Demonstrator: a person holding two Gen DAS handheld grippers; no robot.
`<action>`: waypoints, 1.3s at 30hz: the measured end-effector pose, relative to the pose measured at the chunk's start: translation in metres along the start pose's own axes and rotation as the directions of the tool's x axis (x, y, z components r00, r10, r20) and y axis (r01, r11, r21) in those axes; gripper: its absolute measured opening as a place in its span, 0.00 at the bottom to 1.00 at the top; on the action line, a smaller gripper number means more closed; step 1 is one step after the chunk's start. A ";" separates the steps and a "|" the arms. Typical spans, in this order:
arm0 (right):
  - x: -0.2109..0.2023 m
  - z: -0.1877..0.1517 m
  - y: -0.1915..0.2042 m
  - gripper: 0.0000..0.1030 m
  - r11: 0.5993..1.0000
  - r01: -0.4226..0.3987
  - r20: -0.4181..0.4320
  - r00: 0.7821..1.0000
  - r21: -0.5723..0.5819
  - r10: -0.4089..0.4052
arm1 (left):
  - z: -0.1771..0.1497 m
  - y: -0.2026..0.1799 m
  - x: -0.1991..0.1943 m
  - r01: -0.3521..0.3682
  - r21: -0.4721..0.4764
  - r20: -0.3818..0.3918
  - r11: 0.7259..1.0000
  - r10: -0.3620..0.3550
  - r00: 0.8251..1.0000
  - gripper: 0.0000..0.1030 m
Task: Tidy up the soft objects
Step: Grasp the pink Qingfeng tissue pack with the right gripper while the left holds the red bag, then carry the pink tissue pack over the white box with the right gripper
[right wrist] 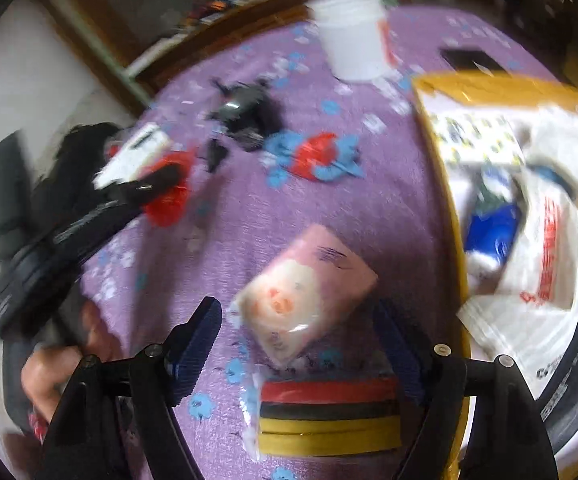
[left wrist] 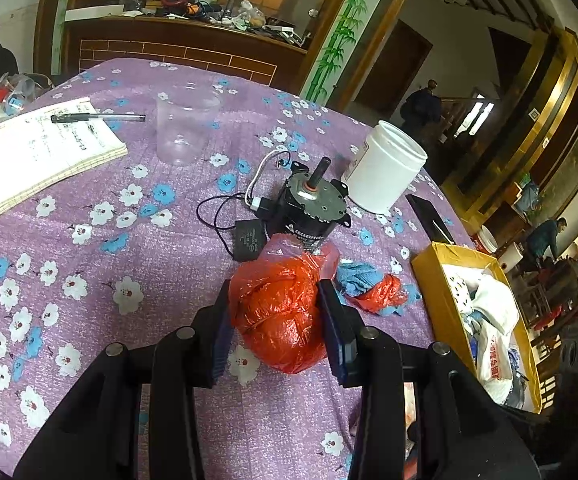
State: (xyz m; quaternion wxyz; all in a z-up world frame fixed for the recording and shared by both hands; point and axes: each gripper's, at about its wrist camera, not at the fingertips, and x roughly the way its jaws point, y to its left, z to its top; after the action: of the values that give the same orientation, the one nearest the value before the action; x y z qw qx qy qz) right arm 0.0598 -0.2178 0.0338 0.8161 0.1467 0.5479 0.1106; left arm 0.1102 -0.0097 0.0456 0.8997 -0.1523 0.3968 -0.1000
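**Left gripper clamps red bag; right gripper wide over tissue pack**

Left gripper (left wrist: 277,320) is closed on a crumpled red plastic bag (left wrist: 281,312) — both blue pads press its sides, bag resting on the purple floral tablecloth (left wrist: 89,280). Right gripper (right wrist: 301,344) stands wide apart w/ a pink tissue pack (right wrist: 309,292) between the jaws; pads don't seem to touch it, though the right wrist view is motion-blurred, so that's approx.

Writing: the tissue pack shows a cartoon pig face & some dark print, unreadable. A white bag (left wrist: 493,336) in the yellow cardboard box (left wrist: 433,276) carries red characters, too small to read. The notebook (left wrist: 45,152) has handwritten lines, illegible; a black pen (left wrist: 97,118) lies across its top edge. The motor (left wrist: 313,208) has a white-lettered label band, not legible. The black adapter (left wrist: 251,240) beside it has fine print, also unreadable.

Around: a second red bag tangled w/ blue cloth (left wrist: 369,284) lies just right of the held bag, between it and the box. Beyond the motor — a white plastic jar (left wrist: 385,168), open-topped, and a clear measuring cup (left wrist: 185,128). A dark phone (left wrist: 429,216) lies by the box's far end. Near the right gripper's base, a stack of red, black & yellow sponges (right wrist: 329,420) in clear wrap. A bare hand (right wrist: 49,372) shows at lower left in the right wrist view.
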 end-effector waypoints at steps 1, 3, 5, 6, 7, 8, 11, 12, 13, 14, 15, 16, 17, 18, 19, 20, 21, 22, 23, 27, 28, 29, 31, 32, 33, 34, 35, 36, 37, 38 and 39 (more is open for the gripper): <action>-0.002 0.000 -0.002 0.79 1.000 0.011 0.004 1.000 0.010 -0.011 | 0.000 0.000 0.000 -0.001 -0.002 0.000 1.000 0.001 1.000 0.36; -0.001 0.006 -0.001 0.80 0.998 -0.005 -0.008 1.000 0.055 0.006 | 0.000 0.001 0.000 -0.001 -0.004 0.000 1.000 0.001 1.000 0.36; 0.001 0.011 0.004 0.84 0.998 0.011 -0.009 1.000 0.062 -0.010 | 0.000 0.001 0.000 -0.007 -0.005 0.003 1.000 0.007 1.000 0.36; 0.004 0.013 0.006 0.83 0.998 0.021 -0.010 1.000 0.060 -0.020 | 0.001 0.002 0.000 -0.009 -0.009 0.005 1.000 0.009 1.000 0.36; 0.007 0.016 0.009 0.83 0.998 0.032 -0.015 0.999 0.057 -0.032 | 0.001 0.003 -0.001 -0.010 -0.012 0.005 1.000 0.010 1.000 0.36; 0.014 0.019 0.012 0.83 0.997 0.060 -0.024 0.998 0.049 -0.058 | 0.001 0.004 0.000 -0.011 -0.014 0.005 1.000 0.012 1.000 0.36; 0.031 0.021 0.021 0.83 0.993 0.115 -0.056 0.992 -0.011 -0.116 | 0.001 0.004 0.000 -0.012 -0.013 0.002 1.000 0.012 1.000 0.36; 0.037 0.022 0.024 0.81 0.991 0.129 -0.057 0.990 -0.033 -0.130 | 0.000 0.003 0.000 -0.012 -0.010 0.002 1.000 0.013 1.000 0.36; 0.041 0.021 0.030 0.75 0.983 0.160 -0.036 0.986 -0.089 -0.164 | 0.000 0.002 0.000 -0.015 -0.006 0.002 1.000 0.015 1.000 0.36; 0.042 0.021 0.034 0.68 0.974 0.188 -0.013 0.981 -0.129 -0.191 | 0.000 0.002 0.000 -0.015 -0.005 0.002 1.000 0.015 1.000 0.36; 0.042 0.020 0.038 0.61 0.965 0.203 0.006 0.979 -0.163 -0.205 | 0.000 0.002 0.000 -0.013 -0.005 0.002 1.000 0.013 1.000 0.36; 0.042 0.020 0.039 0.61 0.963 0.194 0.026 0.981 -0.187 -0.192 | 0.000 0.002 0.000 -0.013 -0.006 0.001 1.000 0.013 1.000 0.36; 0.042 0.019 0.039 0.60 0.961 0.185 0.037 0.983 -0.206 -0.181 | 0.000 0.001 0.000 -0.013 -0.004 0.000 1.000 0.013 1.000 0.36; 0.042 0.019 0.038 0.60 0.958 0.190 0.043 0.982 -0.215 -0.185 | -0.001 0.001 0.000 -0.013 -0.003 -0.001 1.000 0.013 1.000 0.36; 0.042 0.018 0.037 0.60 0.955 0.191 0.056 0.981 -0.228 -0.183 | -0.001 0.001 0.001 -0.013 -0.001 -0.002 1.000 0.013 1.000 0.36; 0.043 0.017 0.037 0.61 0.948 0.191 0.063 0.981 -0.253 -0.181 | -0.001 0.000 0.001 -0.013 0.003 -0.003 1.000 0.013 1.000 0.36; 0.045 0.016 0.037 0.62 0.944 0.191 0.064 0.982 -0.268 -0.180 | -0.002 -0.001 0.001 -0.012 0.007 -0.002 1.000 0.012 1.000 0.36; 0.046 0.014 0.037 0.63 0.942 0.190 0.064 0.982 -0.278 -0.179 | -0.002 -0.001 0.001 -0.011 0.009 -0.002 1.000 0.011 1.000 0.36; 0.046 0.012 0.037 0.63 0.937 0.197 0.075 0.980 -0.288 -0.184 | -0.002 -0.002 0.001 -0.010 0.013 -0.001 1.000 0.010 1.000 0.36; 0.049 0.000 0.045 0.64 0.898 0.264 0.130 0.964 -0.351 -0.232 | -0.003 -0.005 0.002 -0.010 0.025 0.002 1.000 0.010 1.000 0.36; 0.048 0.000 0.043 0.66 0.901 0.265 0.138 0.963 -0.344 -0.231 | -0.003 -0.005 0.002 -0.008 0.025 0.001 1.000 0.008 1.000 0.36; 0.048 0.000 0.042 0.67 0.906 0.257 0.138 0.965 -0.337 -0.222 | -0.003 -0.006 0.002 -0.010 0.028 0.003 1.000 0.010 1.000 0.36; 0.048 0.000 0.043 0.67 0.904 0.255 0.140 0.966 -0.343 -0.219 | -0.004 -0.006 0.003 -0.011 0.032 0.002 0.999 0.011 1.000 0.36; 0.047 -0.001 0.042 0.67 0.904 0.256 0.143 0.965 -0.343 -0.219 | -0.004 -0.007 0.003 -0.011 0.034 0.001 0.999 0.011 1.000 0.36; 0.047 -0.001 0.042 0.66 0.904 0.256 0.147 0.965 -0.342 -0.218 | -0.004 -0.007 0.003 -0.012 0.034 0.001 0.999 0.012 1.000 0.36; 0.045 -0.002 0.042 0.59 0.905 0.253 0.151 0.965 -0.342 -0.213 | -0.005 -0.007 0.004 -0.013 0.036 0.000 0.999 0.013 1.000 0.36; 0.043 -0.002 0.042 0.56 0.908 0.248 0.154 0.966 -0.337 -0.207 | -0.005 -0.007 0.004 -0.012 0.036 0.001 0.999 0.012 1.000 0.36; 0.040 -0.002 0.040 0.55 0.917 0.226 0.151 0.971 -0.328 -0.185 | -0.005 -0.007 0.003 -0.011 0.035 0.001 0.999 0.011 1.000 0.36; 0.039 -0.002 0.038 0.54 0.923 0.212 0.152 0.973 -0.321 -0.171 | -0.005 -0.007 0.003 -0.009 0.036 0.003 0.999 0.009 1.000 0.36; 0.035 0.000 0.036 0.54 0.929 0.205 0.159 0.974 -0.306 -0.163 | -0.005 -0.008 0.003 -0.008 0.038 0.003 0.999 0.008 1.000 0.36; 0.032 0.000 0.036 0.53 0.931 0.205 0.170 0.973 -0.301 -0.159 | -0.005 -0.008 0.003 -0.006 0.040 0.004 0.999 0.005 1.000 0.36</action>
State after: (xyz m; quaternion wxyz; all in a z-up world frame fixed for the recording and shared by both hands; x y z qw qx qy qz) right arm 0.0713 -0.1734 0.0194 0.8727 -0.0301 0.4747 0.1102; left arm 0.1079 -0.0193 0.0432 0.9035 -0.1335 0.3934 -0.1051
